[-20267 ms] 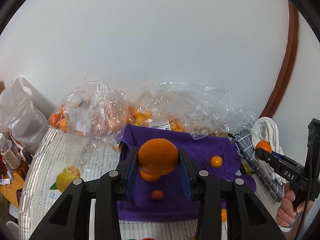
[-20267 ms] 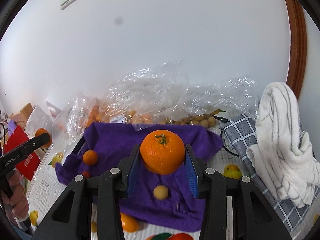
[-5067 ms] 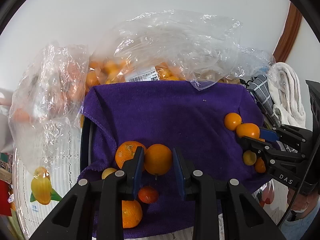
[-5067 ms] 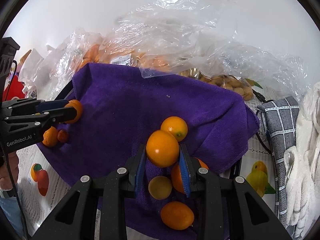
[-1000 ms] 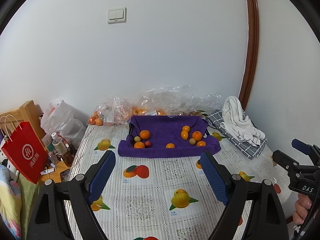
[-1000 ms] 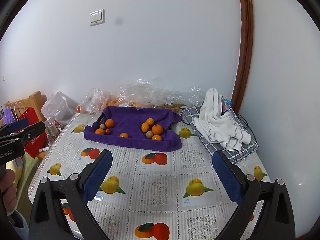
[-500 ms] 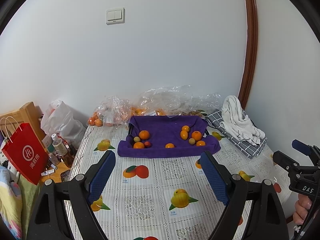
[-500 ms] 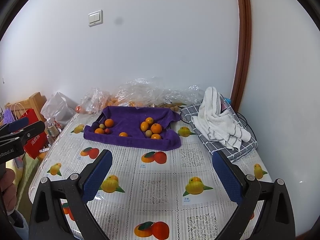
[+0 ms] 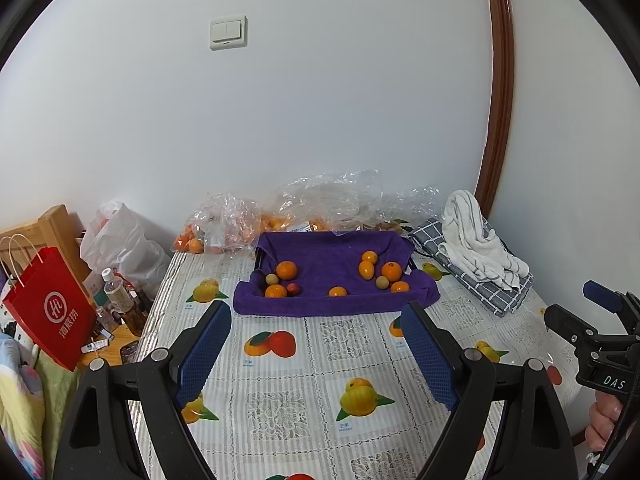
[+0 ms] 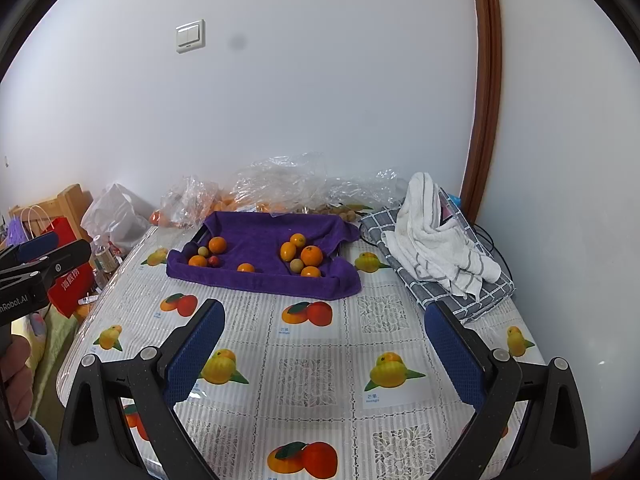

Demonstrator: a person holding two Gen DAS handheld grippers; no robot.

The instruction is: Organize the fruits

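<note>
A tray lined with a purple towel (image 9: 320, 254) (image 10: 256, 236) stands at the far side of the table. It holds several oranges and small fruits in two groups: a left group (image 9: 286, 270) (image 10: 217, 245) and a right group (image 9: 391, 271) (image 10: 311, 255), with one orange (image 9: 337, 291) (image 10: 245, 267) between them at the front. My left gripper (image 9: 316, 322) is open and empty, well back from the tray. My right gripper (image 10: 324, 318) is open and empty too, also far back.
Clear plastic bags of fruit (image 9: 320, 204) (image 10: 276, 188) lie behind the tray against the wall. A white towel (image 10: 436, 236) on a grey checked cloth (image 9: 472, 276) lies at right. A red paper bag (image 9: 48, 312), bottles and a white bag stand left of the table.
Over the last second both grippers stay open and barely move. Five seconds ago each was shut on an orange over the towel; both have let go and pulled far back.
</note>
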